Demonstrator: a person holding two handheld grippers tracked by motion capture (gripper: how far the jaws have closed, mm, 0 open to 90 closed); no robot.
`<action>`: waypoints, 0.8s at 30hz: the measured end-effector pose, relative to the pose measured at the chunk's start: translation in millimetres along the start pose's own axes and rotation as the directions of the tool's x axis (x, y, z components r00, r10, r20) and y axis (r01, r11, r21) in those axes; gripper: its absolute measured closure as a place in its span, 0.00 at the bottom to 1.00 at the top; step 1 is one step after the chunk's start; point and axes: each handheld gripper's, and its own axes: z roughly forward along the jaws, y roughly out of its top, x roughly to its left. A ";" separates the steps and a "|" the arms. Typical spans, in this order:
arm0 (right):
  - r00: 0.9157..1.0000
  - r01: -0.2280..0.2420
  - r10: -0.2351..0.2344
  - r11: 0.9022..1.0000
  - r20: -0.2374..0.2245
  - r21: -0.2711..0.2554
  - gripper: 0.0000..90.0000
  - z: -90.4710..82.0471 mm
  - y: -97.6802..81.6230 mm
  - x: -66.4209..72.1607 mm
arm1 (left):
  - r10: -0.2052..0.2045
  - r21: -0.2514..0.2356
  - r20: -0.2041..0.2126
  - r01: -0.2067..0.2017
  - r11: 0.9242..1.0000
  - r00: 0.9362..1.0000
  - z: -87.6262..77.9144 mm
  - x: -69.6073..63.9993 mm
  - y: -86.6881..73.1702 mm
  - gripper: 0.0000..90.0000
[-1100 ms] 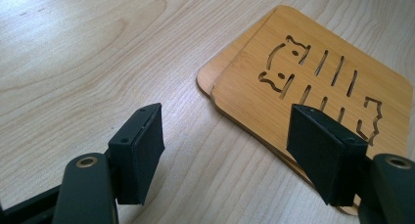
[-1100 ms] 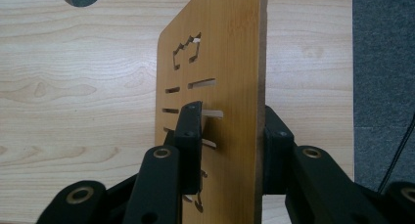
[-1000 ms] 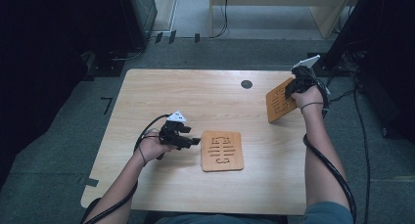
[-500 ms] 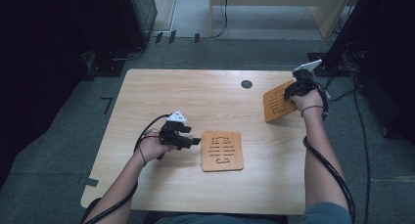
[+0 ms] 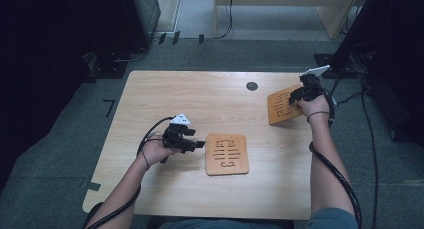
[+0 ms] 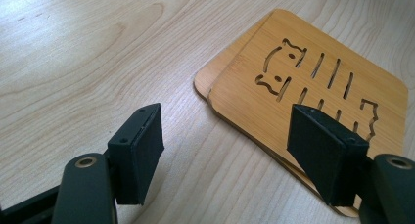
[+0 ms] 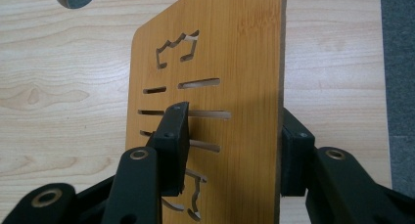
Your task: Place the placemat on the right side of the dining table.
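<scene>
1. Table [image 5: 165,94]: pale wood, rounded corners, grey floor all round; a person's forearms enter from six o'clock in the high view

2. Left gripper [image 5: 200,144]: at about eight o'clock on the table, held level, jaws pointing toward three o'clock. In the left gripper view its jaws stand apart with bare wood between them, gripping nothing. Its cable loops back beside the wrist

3. Stacked trivets [image 5: 227,154]: just at three o'clock of the left gripper's tips, lying flat near the table's centre, toward six o'clock. The left gripper view [image 6: 313,82] shows two bamboo boards, one on the other, the lower one's corner peeking out at the near edge. The top board carries a cut-out pattern of slots and curled shapes. The right-hand jaw in that view overlaps the stack's near edge; whether it touches I cannot tell

4. Dark round hole [image 5: 252,86]: in the tabletop at twelve o'clock, between the stack and the far edge

5. Lifted trivet [image 5: 282,106]: at two o'clock on the table, same slotted bamboo kind, tilted up on edge. In the right gripper view [image 7: 235,62] it stands between the jaws, its face turned to the camera

6. Right gripper [image 5: 295,95]: at the lifted trivet's three o'clock edge. Its jaws have just been opening; one pad lies over the board's face and the other behind its edge, and whether they press on it I cannot tell
</scene>
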 end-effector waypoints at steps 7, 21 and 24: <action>1.000 -0.018 0.018 1.000 -0.022 -0.009 0.59 5.1 -3.7 -7.5 | -0.001 0.001 -0.001 0.001 1.000 1.000 0.5 0.1 -0.3 0.31; 0.999 -0.027 0.027 1.000 -0.028 0.003 0.55 12.8 -7.1 -10.5 | 0.004 -0.001 -0.004 -0.004 1.000 1.000 0.4 -0.4 -0.1 0.31; 1.000 -0.020 0.020 1.000 -0.020 0.003 0.53 15.2 -8.1 -10.6 | 0.004 -0.002 -0.005 -0.004 1.000 1.000 0.3 -0.2 -0.1 0.31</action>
